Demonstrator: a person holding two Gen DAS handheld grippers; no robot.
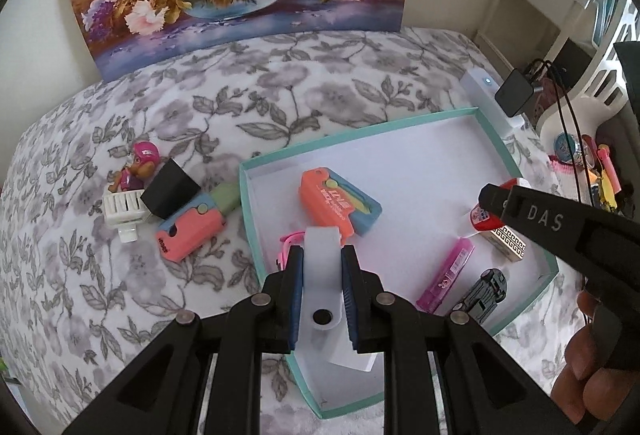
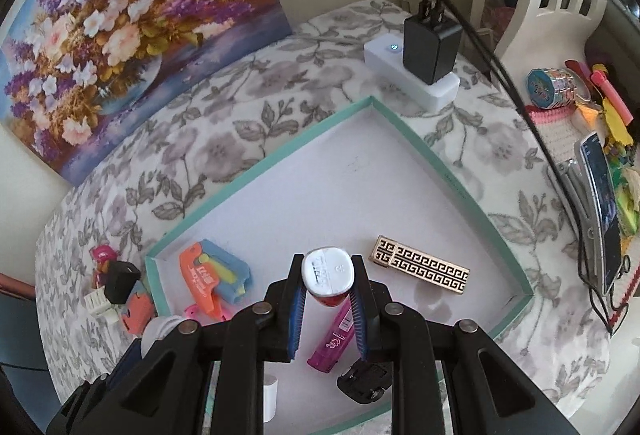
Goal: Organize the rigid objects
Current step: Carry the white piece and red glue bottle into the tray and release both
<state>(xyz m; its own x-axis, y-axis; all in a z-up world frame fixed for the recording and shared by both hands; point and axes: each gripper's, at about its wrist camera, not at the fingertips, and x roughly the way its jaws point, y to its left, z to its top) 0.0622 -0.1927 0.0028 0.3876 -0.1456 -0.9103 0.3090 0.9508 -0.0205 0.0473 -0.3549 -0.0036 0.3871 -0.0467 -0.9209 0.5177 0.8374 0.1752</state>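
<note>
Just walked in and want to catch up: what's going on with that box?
A person is sorting small items into a teal-rimmed white box. The left gripper is shut on a translucent white plastic piece; the right gripper is shut on a red-and-white bottle. Both hang over the box. A pink-helmeted toy figure waits outside.

The left gripper [image 1: 321,255] was pointed steeply downward, its jaws clamped on a white block [image 1: 320,255]. The right gripper [image 2: 328,277] was angled down likewise, its pads pressed against a red-and-white tube [image 2: 328,275]. Fingertips [image 1: 584,367] were seen wrapped around the right gripper's handle.
</note>
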